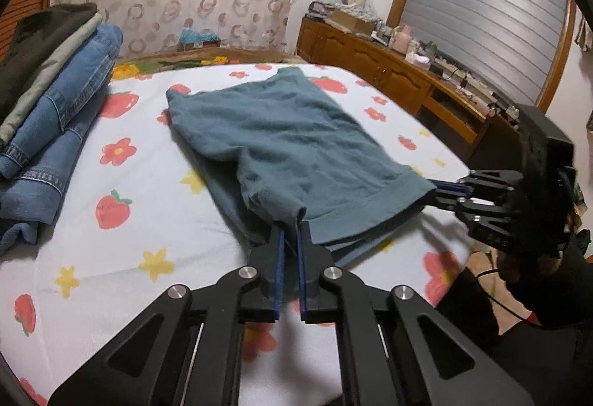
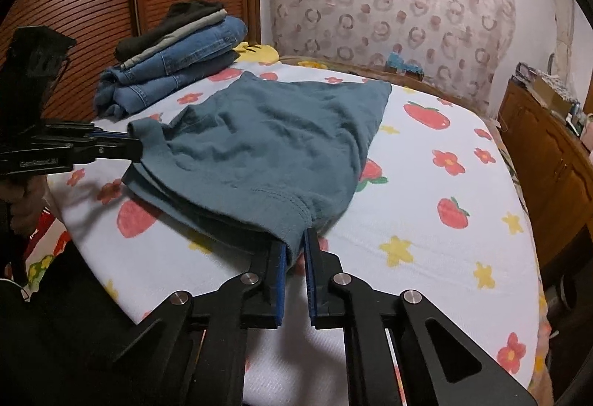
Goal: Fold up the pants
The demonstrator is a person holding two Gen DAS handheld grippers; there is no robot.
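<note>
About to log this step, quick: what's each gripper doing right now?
Left gripper: shut on the teal pants hem corner.
Right gripper: shut on the other hem corner.

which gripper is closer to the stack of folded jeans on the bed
Left. The left gripper pinches the teal pants' hem corner on the side facing the folded jeans stack. The right gripper pinches the opposite hem corner, with the pants between it and the stack.

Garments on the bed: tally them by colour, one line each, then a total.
Teal: 1, the pants pinched by both grippers
Blue denim: 2, at the bottom of the folded stack
Grey-green: 1, in the stack
Black: 1, on top of the stack
Total: 5
</note>
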